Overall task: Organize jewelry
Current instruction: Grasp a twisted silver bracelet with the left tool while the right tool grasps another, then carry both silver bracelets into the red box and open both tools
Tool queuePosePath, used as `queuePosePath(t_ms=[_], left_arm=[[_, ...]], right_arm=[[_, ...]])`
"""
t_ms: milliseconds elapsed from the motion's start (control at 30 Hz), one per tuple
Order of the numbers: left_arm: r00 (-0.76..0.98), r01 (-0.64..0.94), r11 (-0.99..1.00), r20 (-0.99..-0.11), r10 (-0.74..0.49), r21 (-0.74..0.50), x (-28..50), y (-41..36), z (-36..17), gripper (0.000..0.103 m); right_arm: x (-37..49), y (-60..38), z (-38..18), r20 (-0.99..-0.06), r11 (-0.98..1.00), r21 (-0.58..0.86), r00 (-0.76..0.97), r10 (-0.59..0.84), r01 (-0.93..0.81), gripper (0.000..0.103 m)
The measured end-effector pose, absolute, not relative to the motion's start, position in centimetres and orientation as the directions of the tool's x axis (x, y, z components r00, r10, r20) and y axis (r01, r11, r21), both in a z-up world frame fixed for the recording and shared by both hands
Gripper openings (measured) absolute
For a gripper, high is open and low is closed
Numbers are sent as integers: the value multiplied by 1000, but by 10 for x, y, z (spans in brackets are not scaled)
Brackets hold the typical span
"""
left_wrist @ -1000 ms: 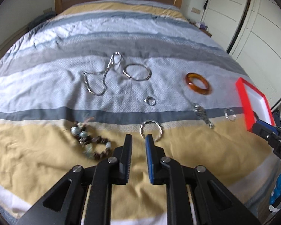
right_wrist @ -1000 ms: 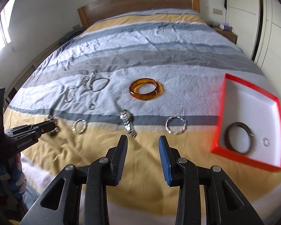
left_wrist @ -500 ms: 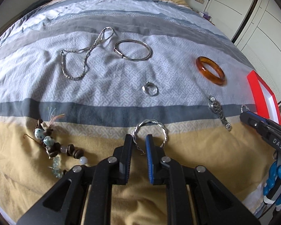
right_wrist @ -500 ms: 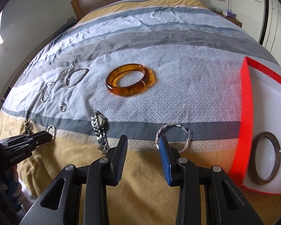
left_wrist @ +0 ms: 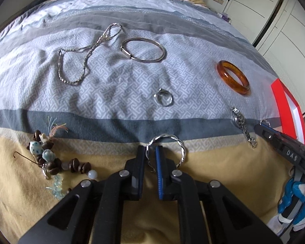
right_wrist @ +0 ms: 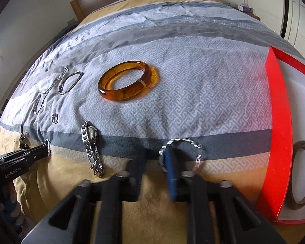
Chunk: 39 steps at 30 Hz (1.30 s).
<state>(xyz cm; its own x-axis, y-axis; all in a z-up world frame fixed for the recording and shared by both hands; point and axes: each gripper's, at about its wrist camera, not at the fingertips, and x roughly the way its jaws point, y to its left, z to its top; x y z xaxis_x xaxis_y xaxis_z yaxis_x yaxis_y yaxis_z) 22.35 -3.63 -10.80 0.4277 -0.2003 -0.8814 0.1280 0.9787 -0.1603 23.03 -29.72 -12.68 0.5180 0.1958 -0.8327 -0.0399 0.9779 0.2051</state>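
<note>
Both hand-held grippers have dropped onto the bed, the left hand-held gripper [left_wrist: 150,154] narrowly straddling one twisted silver bangle [left_wrist: 166,149], the right hand-held gripper [right_wrist: 155,158] wider around another bangle [right_wrist: 182,152]; next, squeeze, lift, carry to red tray [right_wrist: 278,122].

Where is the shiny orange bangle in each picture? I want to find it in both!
Left wrist view: the orange bangle lies far right on the grey patterned stripe, left of the red tray.
Right wrist view: the orange bangle lies upper middle on that same stripe, well left of the red tray.
Shared landmark: the silver watch lies nearer the camera than the bangle.
</note>
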Motion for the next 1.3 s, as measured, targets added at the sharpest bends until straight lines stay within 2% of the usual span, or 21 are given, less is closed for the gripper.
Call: queuePosePath(t_ms=[300,767,1000,1300], left_arm=[[439,142,979,-877,-196,-148,211,-40,-89,4],[520,222,962,-816,-253,-156,152,-49,-11,4],[488,312,927,-802,-343,-207,149,-110,15,4],[420,464,856,-795,-438,-227,190,-254,15,4]], right_arm=[[199,-288,-104,-800,963,263,546,248,-53,6],[105,-273,-25,-738,962,258,623,258,-93,6],[92,-319,5,-722,977,203,665,191,-61,6],[133,-442,2,-738,992,115,674,45,59,6]])
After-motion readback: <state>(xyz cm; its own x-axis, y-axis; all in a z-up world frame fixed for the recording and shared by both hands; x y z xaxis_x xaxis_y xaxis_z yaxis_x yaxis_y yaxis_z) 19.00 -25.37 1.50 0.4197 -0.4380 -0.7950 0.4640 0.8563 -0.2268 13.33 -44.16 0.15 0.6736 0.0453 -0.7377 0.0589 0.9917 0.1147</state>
